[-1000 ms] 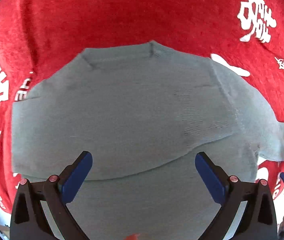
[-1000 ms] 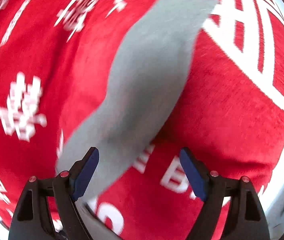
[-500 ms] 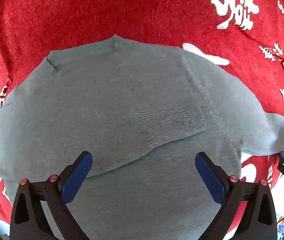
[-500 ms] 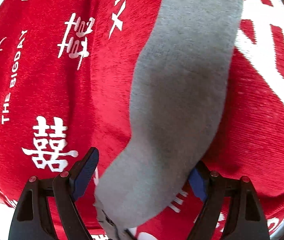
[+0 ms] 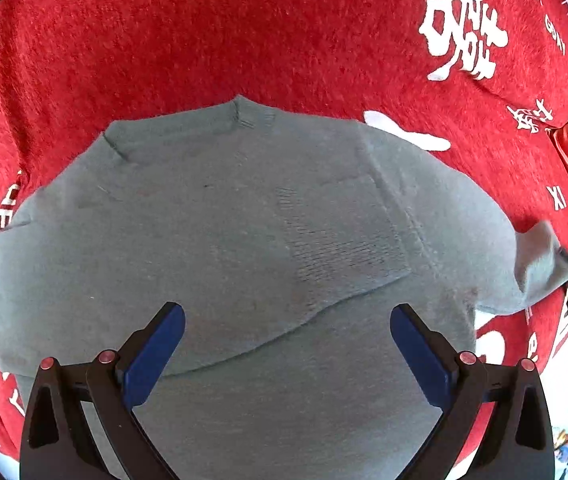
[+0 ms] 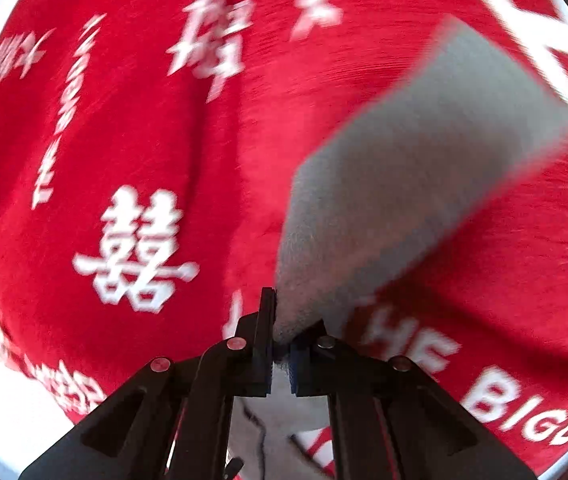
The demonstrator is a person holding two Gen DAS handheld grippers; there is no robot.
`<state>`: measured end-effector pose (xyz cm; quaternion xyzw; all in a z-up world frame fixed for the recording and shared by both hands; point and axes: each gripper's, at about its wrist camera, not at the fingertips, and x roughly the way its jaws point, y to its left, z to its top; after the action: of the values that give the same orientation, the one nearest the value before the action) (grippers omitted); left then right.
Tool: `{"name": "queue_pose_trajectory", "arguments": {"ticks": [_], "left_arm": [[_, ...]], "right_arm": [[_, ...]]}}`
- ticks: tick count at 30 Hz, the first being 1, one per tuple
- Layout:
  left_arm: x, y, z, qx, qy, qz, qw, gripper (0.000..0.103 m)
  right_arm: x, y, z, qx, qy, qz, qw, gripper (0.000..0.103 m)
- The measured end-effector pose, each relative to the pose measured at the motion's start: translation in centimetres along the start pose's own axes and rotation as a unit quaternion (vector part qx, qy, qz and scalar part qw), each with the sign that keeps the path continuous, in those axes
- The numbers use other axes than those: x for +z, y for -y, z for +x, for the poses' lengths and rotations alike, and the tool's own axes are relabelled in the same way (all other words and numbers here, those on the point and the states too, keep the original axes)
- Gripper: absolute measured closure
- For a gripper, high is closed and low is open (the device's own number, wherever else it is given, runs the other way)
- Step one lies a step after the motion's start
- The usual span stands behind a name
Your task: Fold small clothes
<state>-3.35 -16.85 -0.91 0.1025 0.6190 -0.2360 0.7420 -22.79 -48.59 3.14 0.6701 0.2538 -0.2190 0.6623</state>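
And there's the pinch: the right gripper (image 6: 280, 354) has its jaws clamped nearly together on the sleeve (image 6: 416, 184), cloth bunched between the pads at lower centre of its view. I'd say that grip sits at the cuff end so the sleeve can be swung across the body. The left gripper (image 5: 286, 350) hovers with jaws spread wide and nothing in them, low in its frame above the sweater (image 5: 212, 248), probably ready to pin it. The sweater is a soft grey-green knit, lying flat on the red blanket (image 5: 244, 32) with white lettering, neckline at upper centre, its other sleeve already folded across the chest.
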Motion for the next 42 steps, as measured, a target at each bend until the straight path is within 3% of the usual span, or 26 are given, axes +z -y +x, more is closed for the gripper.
{"name": "queue_pose_trajectory", "arguments": {"ticks": [6, 9, 13, 16, 19, 24, 26, 28, 29, 30, 36, 37, 38, 39, 40, 42], "left_arm": [[0.0, -1.7, -0.3, 0.018, -0.003, -0.007, 0.9998, 0.0], [-0.1, -2.9, -0.6, 0.035, 0.0, -0.009, 0.9994, 0.0], [-0.3, -4.9, -1.2, 0.043, 0.008, -0.015, 0.9989, 0.0], [-0.6, -6.7, -1.7, 0.05, 0.014, -0.029, 0.9982, 0.0], [-0.9, -8.7, -2.0, 0.053, 0.014, -0.049, 0.9973, 0.0], [-1.6, -11.6, -2.0, 0.063, 0.013, -0.068, 0.9956, 0.0], [-2.0, -12.7, -2.0, 0.065, 0.012, -0.074, 0.9951, 0.0], [-2.3, -13.6, -2.1, 0.061, 0.011, -0.08, 0.9948, 0.0], [-2.4, -14.2, -2.0, 0.056, 0.012, -0.086, 0.9947, 0.0], [-2.5, -14.8, -2.0, 0.052, 0.012, -0.091, 0.9944, 0.0], [-2.5, -16.8, -2.1, 0.036, 0.016, -0.107, 0.9935, 0.0], [-2.4, -16.8, -2.1, 0.031, 0.017, -0.109, 0.9934, 0.0], [-2.4, -17.1, -2.3, 0.021, 0.02, -0.112, 0.9933, 0.0], [-2.3, -17.4, -2.3, 0.012, 0.022, -0.115, 0.993, 0.0], [-2.2, -17.8, -2.4, 0.002, 0.024, -0.12, 0.9924, 0.0], [-2.2, -19.1, -2.8, -0.029, 0.033, -0.143, 0.9887, 0.0]], "right_arm": [[-3.5, -8.1, 3.7, 0.03, -0.058, -0.11, 0.992, 0.097], [-6.9, -12.5, 6.5, 0.037, -0.099, -0.181, 0.978, 0.097], [-13.1, -17.3, 10.7, 0.022, -0.161, -0.291, 0.943, 0.097], [-18.0, -18.7, 13.9, 0.0, -0.209, -0.345, 0.915, 0.097], [-22.6, -18.3, 16.8, -0.028, -0.255, -0.379, 0.889, 0.097], [-27.3, -15.3, 21.1, -0.106, -0.305, -0.393, 0.861, 0.092], [-27.4, -14.2, 22.0, -0.136, -0.312, -0.378, 0.861, 0.089], [-26.4, -12.8, 21.5, -0.126, -0.314, -0.342, 0.877, 0.067], [-26.0, -12.6, 21.0, -0.115, -0.311, -0.328, 0.885, 0.049], [-25.6, -12.7, 20.4, -0.108, -0.301, -0.316, 0.893, 0.042], [-22.6, -12.8, 18.7, -0.129, -0.223, -0.259, 0.931, 0.041], [-21.9, -12.7, 18.7, -0.129, -0.212, -0.244, 0.937, 0.043], [-21.4, -12.6, 18.8, -0.127, -0.202, -0.231, 0.943, 0.06], [-21.3, -12.9, 18.9, -0.126, -0.195, -0.229, 0.945, 0.09], [-21.4, -13.4, 19.0, -0.124, -0.193, -0.236, 0.944, 0.096], [-22.6, -15.5, 19.3, -0.11, -0.195, -0.287, 0.931, 0.095]]}}
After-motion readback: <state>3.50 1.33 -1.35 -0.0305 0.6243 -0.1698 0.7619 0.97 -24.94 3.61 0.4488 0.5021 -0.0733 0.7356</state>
